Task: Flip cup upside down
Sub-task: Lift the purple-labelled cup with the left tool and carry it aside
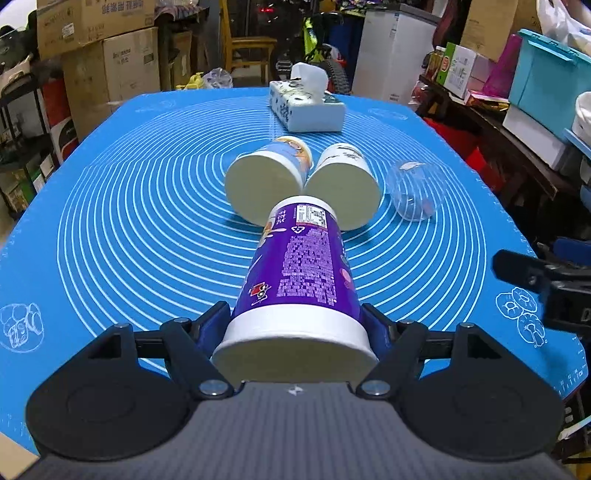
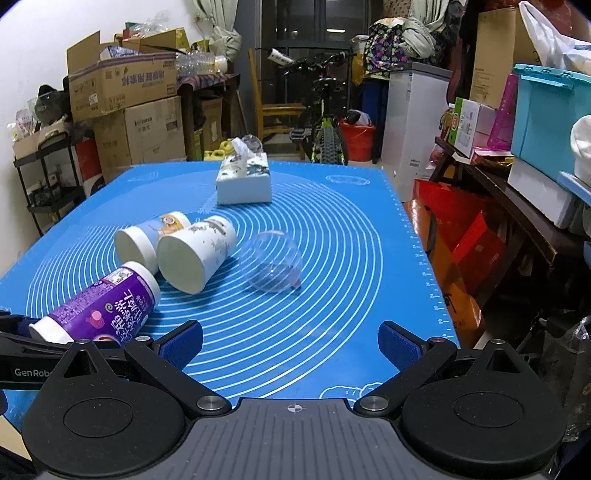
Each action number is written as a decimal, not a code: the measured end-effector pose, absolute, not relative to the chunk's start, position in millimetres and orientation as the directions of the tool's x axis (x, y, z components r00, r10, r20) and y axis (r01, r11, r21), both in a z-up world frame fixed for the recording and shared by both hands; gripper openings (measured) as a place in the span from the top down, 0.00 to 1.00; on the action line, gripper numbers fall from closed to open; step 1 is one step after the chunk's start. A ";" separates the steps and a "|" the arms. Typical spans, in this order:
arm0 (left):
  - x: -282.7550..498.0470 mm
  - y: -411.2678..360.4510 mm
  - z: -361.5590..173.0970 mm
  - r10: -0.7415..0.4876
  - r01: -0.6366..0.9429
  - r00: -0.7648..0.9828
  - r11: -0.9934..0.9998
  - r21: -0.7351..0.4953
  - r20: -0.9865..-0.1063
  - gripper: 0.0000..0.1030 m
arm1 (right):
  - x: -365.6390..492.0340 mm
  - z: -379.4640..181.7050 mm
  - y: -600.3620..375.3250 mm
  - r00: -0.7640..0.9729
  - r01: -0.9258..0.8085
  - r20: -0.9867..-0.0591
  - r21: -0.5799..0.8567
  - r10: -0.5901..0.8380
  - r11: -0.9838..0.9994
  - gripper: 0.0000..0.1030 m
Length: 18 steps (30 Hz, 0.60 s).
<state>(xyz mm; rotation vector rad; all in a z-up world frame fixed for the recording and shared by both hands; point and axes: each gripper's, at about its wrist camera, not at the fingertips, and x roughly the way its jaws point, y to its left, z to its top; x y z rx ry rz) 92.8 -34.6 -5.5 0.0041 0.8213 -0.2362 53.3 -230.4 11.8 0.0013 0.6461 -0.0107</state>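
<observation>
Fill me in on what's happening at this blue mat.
The left gripper is shut on the purple cup, holding it on its side near its wide rim. The right gripper hangs open and empty over the blue mat. Two paper cups and a clear plastic cup lie tipped over nearby.

Cardboard boxes [image 2: 122, 79] stacked left, a bicycle [image 2: 327, 129] by what looks like a dark window [image 2: 306, 22], white wall [image 2: 33, 44].
</observation>
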 end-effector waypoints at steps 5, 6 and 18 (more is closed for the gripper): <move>89.7 -34.4 -6.6 -0.203 0.204 0.652 0.975 -0.089 -0.730 0.23 | 57.2 7.9 -226.9 0.789 0.003 -0.614 -0.008 -0.008 1.000 0.03; 90.0 -34.1 -7.5 -0.205 0.203 0.649 0.975 -0.092 -0.733 0.20 | 57.4 7.5 -226.0 0.788 0.002 -0.615 -0.011 -0.009 1.000 0.03; 90.9 -35.2 -9.6 -0.223 0.215 0.637 0.971 -0.108 -0.738 0.09 | 58.7 7.7 -227.5 0.785 0.006 -0.620 -0.015 -0.014 1.000 0.03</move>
